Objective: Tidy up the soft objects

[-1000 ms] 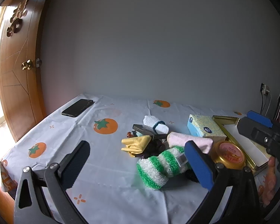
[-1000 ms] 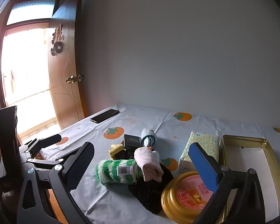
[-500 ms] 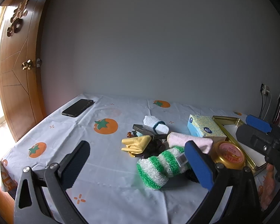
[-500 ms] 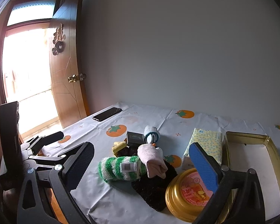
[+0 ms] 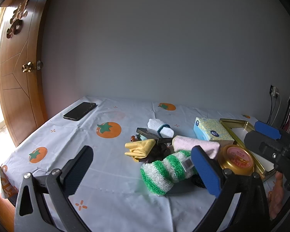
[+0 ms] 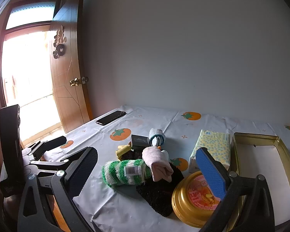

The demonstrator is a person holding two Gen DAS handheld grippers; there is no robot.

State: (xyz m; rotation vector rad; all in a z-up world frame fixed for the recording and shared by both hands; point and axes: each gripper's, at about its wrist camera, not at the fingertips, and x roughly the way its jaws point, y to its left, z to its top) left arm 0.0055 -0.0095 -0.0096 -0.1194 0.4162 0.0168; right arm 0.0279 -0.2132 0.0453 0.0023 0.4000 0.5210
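Both tools held wide apart and empty, left tool and right tool aimed over the worktop at the fuzzy green-and-white striped sock just ahead, likely first pick.

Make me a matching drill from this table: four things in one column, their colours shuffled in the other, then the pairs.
Things:
1. phone
2. fuzzy sock
3. round tin
4. folded cloth

Colours:
A. gold
B. yellow
C. black
D. green and white stripes

Pairs: 1-C, 2-D, 3-A, 4-B
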